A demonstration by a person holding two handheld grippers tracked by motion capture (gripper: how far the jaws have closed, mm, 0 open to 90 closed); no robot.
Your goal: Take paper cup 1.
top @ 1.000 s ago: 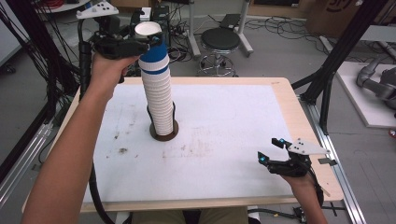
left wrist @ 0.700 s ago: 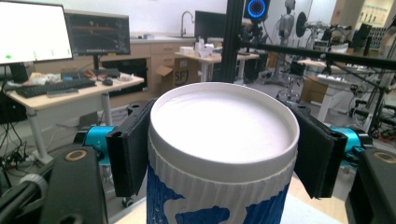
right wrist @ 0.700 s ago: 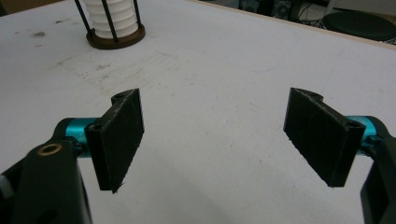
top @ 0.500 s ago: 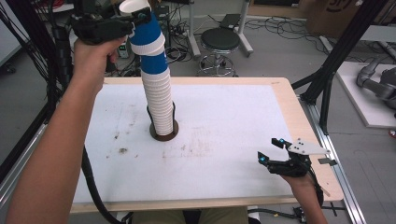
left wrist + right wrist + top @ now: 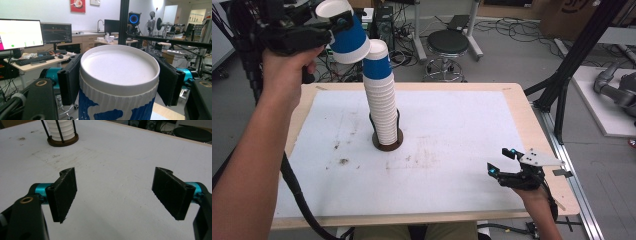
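Above the bench's far-left corner, a blue-and-white ribbed paper cup is clamped near its rim by the left gripper; judged light, crushable; the right gripper is held open, empty.

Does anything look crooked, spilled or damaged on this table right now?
The cup stack leans left above its round holder. The white mat has brown smudges near it. Nothing is spilled or broken.
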